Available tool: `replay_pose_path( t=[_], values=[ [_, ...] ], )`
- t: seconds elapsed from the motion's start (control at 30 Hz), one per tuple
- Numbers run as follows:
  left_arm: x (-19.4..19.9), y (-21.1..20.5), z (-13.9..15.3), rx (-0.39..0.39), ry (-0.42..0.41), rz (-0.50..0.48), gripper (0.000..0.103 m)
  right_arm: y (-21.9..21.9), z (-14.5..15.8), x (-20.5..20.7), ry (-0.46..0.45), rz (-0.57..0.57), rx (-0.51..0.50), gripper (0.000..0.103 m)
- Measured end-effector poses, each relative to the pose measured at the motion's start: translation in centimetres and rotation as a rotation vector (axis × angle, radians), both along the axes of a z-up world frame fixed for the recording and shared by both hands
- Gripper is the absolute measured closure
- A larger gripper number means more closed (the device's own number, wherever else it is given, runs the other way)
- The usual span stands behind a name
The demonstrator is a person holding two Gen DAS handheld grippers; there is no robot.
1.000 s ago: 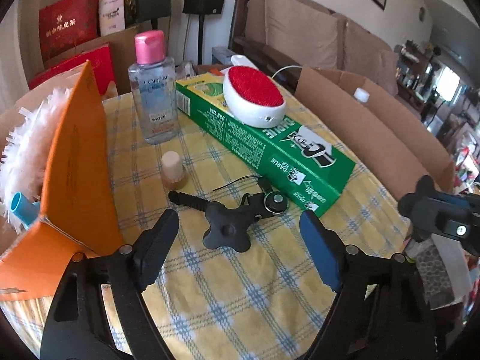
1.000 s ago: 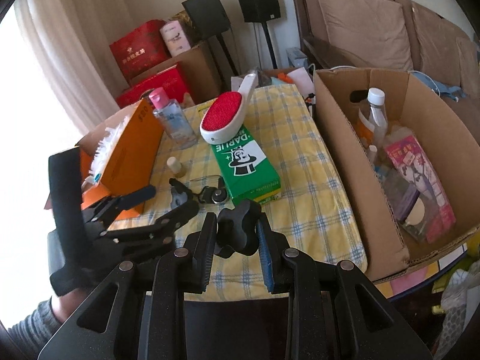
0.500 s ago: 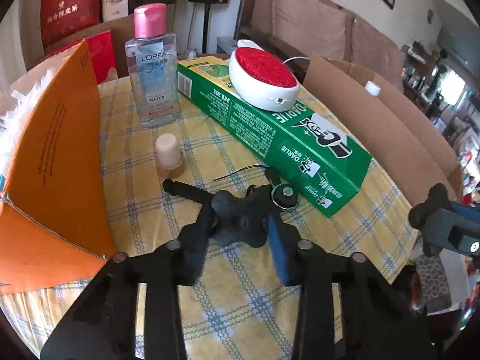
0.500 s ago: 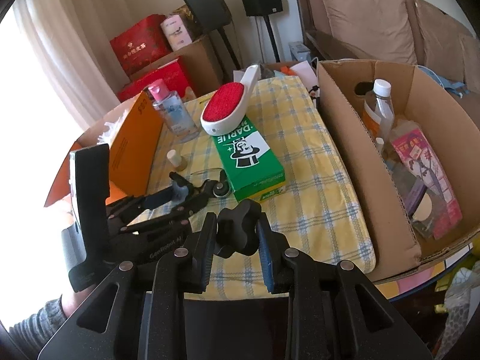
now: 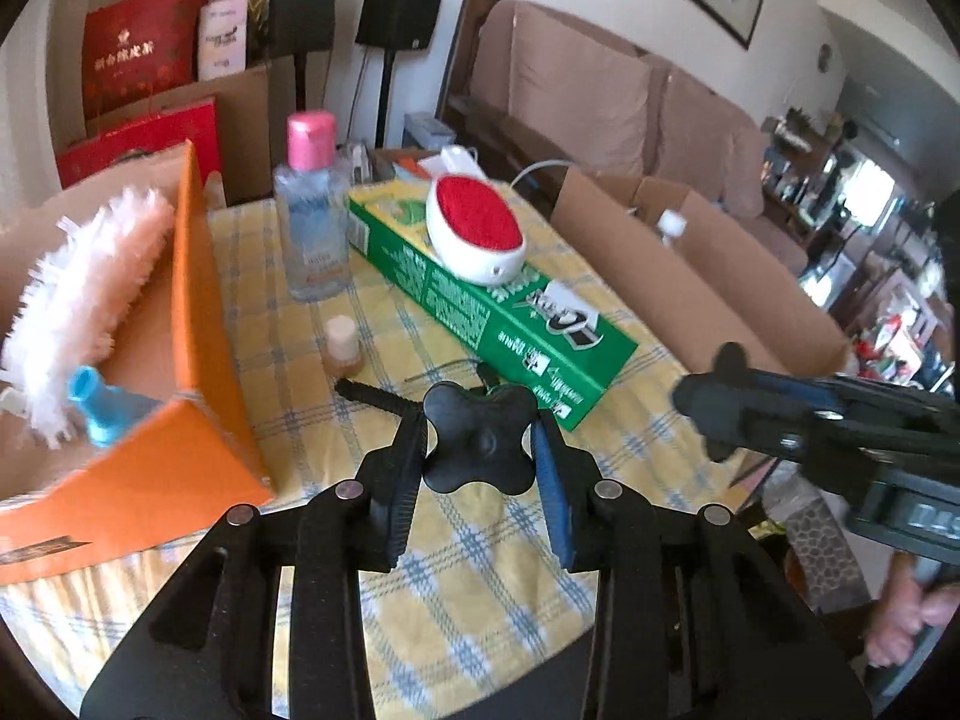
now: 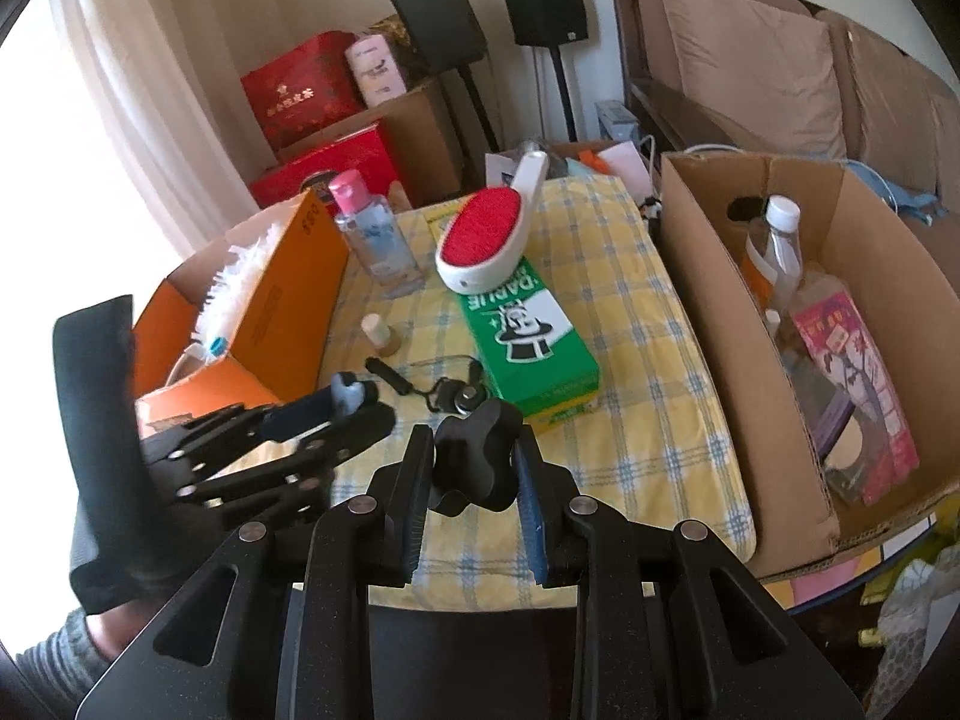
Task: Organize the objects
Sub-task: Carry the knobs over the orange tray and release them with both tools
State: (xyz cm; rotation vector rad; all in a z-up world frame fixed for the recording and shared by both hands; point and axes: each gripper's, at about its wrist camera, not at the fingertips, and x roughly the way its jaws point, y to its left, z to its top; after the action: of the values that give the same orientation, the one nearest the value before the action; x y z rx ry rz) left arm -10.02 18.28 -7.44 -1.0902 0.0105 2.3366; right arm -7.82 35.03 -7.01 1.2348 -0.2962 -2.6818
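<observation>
Both jaws of your left gripper point(image 5: 480, 450) are now clamped on a black star knob point(image 5: 479, 445), where a second ago they stood wide apart over it as it lay on the checked tablecloth point(image 5: 480, 570). The knob sits at the centre of the left wrist view, pinched on its lobes, and appears to have come up off the cloth, with the threaded rod point(image 5: 372, 394) and the small round fitting behind it left lying at mid-frame. That suggests the pick is made, and what remains is to carry the knob to a box.

Your right gripper point(image 6: 474, 468) has not changed: its jaws are pressed onto a second black star knob point(image 6: 477, 456), low centre in the right wrist view.

Outward from the jaws, the green Darlie toothpaste box point(image 5: 492, 306) lies diagonally across the middle of the cloth with a red-faced lint brush point(image 5: 477, 234) on top of it. A pink-capped L'Oreal bottle point(image 5: 312, 210) stands upper left of centre, and a small cream-capped bottle point(image 5: 343, 342) stands just in front of it. The orange box point(image 5: 180, 360) holding a white duster fills the left of the frame; the brown cardboard box point(image 6: 708, 276), already holding bottles and packets, sits at the right.
</observation>
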Motion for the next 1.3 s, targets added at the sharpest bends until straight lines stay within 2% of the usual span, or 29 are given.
replay_pose_path(
  t=[0.27, 0.47, 0.73, 0.93, 1.3],
  values=[
    [0.3, -3.7, 3.7, 0.036, 0.028, 0.048, 0.070, -2.9, 2.2, -1.1, 0.041, 0.065, 0.019, 0.077],
    [-0.3, -8.0, 5.2, 0.026, 0.045, 0.128, 0.070, -6.0, 3.7, -2.6, 0.069, 0.134, 0.009, 0.077],
    [-1.4, -13.8, 5.2, 0.018, 0.044, 0.232, 0.070, -11.0, 4.4, -5.2, 0.069, 0.232, -0.026, 0.077],
    [-2.9, -17.2, 3.8, -0.005, 0.009, 0.297, 0.070, -14.5, 3.9, -7.6, 0.050, 0.278, -0.016, 0.077],
    [-4.5, -19.1, 1.4, -0.023, -0.051, 0.311, 0.070, -18.5, 1.5, -12.5, -0.006, 0.290, 0.007, 0.077]
  ],
)
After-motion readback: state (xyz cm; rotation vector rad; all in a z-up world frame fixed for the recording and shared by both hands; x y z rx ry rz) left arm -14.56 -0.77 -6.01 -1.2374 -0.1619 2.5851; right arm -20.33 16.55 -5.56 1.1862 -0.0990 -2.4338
